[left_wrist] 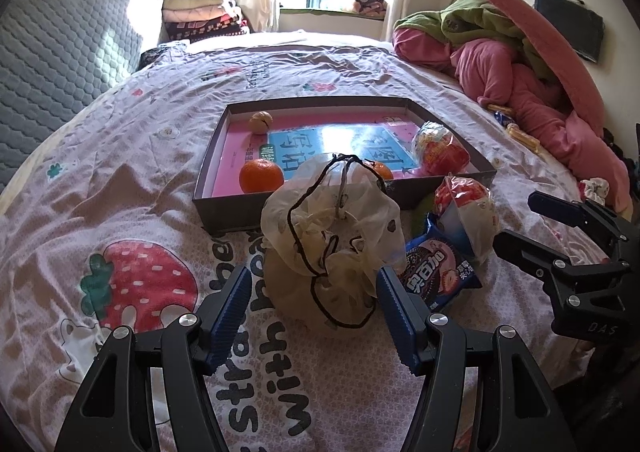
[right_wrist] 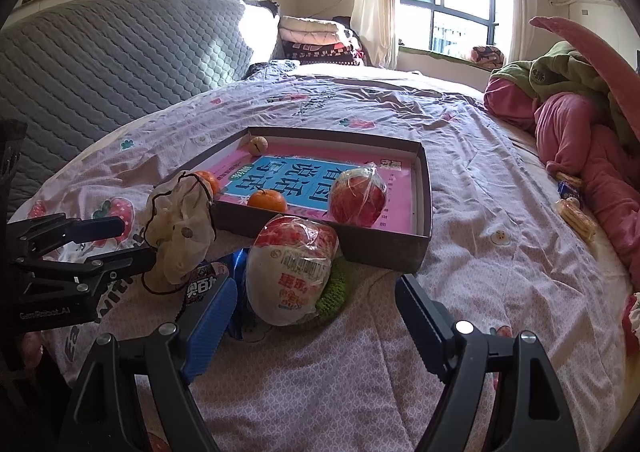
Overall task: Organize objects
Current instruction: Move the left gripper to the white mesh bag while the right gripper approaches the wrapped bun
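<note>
both grippers hover over the bed with jaws apart, holding nothing: the left gripper (left_wrist: 314,316) flanks a drawstring pouch (left_wrist: 332,248), the right gripper (right_wrist: 316,316) faces a wrapped snack (right_wrist: 292,272). behind them the shallow box (right_wrist: 384,248) holds oranges (left_wrist: 261,175).

The sheet (left_wrist: 140,156) is pale pink with red strawberries. The box (right_wrist: 384,250) is grey outside, pink inside. Both tangerines (left_wrist: 261,176) are orange.

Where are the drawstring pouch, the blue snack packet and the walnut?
Pouch (left_wrist: 332,248), left wrist view, its middle.
Blue packet (left_wrist: 438,272), left wrist view, printed front.
Walnut (right_wrist: 256,144), right wrist view, its shell.
</note>
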Available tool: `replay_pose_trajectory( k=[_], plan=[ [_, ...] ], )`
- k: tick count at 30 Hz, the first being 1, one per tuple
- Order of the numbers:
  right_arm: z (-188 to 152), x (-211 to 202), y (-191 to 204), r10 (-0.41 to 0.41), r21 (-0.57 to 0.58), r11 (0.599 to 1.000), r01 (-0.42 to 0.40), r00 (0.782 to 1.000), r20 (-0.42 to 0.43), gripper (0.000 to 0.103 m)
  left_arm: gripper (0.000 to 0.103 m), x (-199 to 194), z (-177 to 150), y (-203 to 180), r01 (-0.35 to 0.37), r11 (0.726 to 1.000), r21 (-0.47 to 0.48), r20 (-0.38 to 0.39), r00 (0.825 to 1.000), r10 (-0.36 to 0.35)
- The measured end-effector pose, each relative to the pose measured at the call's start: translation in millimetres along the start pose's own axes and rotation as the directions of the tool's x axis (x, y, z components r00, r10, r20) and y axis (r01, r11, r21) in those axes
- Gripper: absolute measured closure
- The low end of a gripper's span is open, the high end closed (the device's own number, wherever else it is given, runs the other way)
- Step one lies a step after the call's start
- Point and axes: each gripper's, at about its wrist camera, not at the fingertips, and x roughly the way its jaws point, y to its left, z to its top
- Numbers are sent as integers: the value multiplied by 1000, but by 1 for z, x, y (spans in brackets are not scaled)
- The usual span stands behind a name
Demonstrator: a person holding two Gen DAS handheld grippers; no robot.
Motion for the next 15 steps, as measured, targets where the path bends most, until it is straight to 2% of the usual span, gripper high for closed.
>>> replay_pose_trajectory(
  k=[15],
  plan=[
    [2, 8, 4, 3, 14, 1000, -3, 1000, -12, 22, 37, 13, 6, 8, -9, 999, -50, -21, 1000, 8]
  ],
)
